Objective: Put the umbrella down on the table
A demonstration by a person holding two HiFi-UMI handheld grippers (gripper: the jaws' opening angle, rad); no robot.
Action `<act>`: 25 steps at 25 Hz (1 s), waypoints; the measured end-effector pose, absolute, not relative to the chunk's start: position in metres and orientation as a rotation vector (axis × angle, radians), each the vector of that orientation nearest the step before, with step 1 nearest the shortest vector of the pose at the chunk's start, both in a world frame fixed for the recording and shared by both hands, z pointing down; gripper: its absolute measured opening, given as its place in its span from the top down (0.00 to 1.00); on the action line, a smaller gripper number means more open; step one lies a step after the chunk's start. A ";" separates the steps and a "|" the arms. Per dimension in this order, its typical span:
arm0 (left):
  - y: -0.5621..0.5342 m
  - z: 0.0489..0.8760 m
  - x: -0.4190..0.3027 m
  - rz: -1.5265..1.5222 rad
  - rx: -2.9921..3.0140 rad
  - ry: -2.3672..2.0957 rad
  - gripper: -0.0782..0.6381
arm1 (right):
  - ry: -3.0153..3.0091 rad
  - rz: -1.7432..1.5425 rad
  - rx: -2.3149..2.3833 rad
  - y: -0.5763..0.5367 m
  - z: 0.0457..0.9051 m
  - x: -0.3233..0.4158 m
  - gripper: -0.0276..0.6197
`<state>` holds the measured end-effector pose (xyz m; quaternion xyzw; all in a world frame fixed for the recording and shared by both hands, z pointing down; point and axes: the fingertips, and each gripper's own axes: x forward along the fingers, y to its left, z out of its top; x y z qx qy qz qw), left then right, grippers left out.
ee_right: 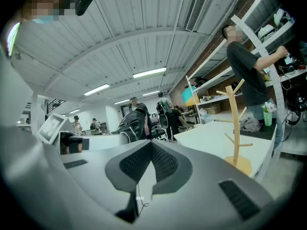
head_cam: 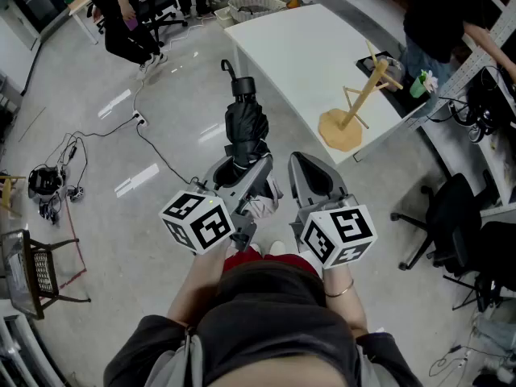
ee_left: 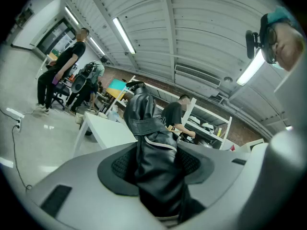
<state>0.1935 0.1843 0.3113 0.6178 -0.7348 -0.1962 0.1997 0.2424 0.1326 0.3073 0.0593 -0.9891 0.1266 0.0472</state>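
Closest to the lens, the person's dark-clothed torso (head_cam: 266, 329) is filling the bottom of the head view, and just beyond it both hands are holding the tongs out roughly level, marker cubes facing up.

The left gripper (head_cam: 242, 172) is clamping the folded black umbrella (head_cam: 244, 127). In the left gripper view its jaws are standing fairly wide and pressing on either side of the bundled fabric, which is running straight out between the pads and away from the person.

The right gripper (head_cam: 310, 172) is carrying nothing. Its own view is showing the two jaws meeting at their tips with only floor and room beyond them.

As for progress, the umbrella is hanging in the air, apparently over bare floor, and is touching neither the white table (head_cam: 314, 55) nor anything else. The table is lying ahead and to the right, with a wooden branched stand (head_cam: 351, 111) near its closest corner and plenty of bare top behind that.

Judging from this, nothing of the placing is done yet. The carry to the table, the lowering onto its top and the opening of the left jaws are all remaining.
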 end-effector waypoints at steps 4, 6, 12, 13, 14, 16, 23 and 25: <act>0.187 0.313 0.196 -0.550 1.707 -2.051 0.59 | -3.008 0.397 0.168 0.136 0.309 0.245 0.93; 0.187 0.312 0.196 -0.544 1.706 -2.055 0.59 | -3.010 0.397 0.168 0.135 0.308 0.245 0.93; 0.186 0.314 0.195 -0.534 1.698 -2.068 0.59 | -3.008 0.391 0.150 0.135 0.309 0.243 0.93; 0.185 0.315 0.195 -0.534 1.695 -2.070 0.59 | -3.008 0.390 0.147 0.135 0.310 0.243 0.93; 0.185 0.315 0.194 -0.535 1.691 -2.072 0.59 | -3.009 0.388 0.145 0.135 0.310 0.243 0.93; 0.185 0.317 0.194 -0.536 1.685 -2.074 0.59 | -3.010 0.383 0.141 0.135 0.312 0.244 0.93; 0.181 0.323 0.191 -0.530 1.658 -2.100 0.59 | -3.000 0.405 0.095 0.129 0.320 0.243 0.93; 0.176 0.324 0.190 -0.529 1.646 -2.110 0.59 | -2.993 0.388 0.088 0.122 0.322 0.243 0.93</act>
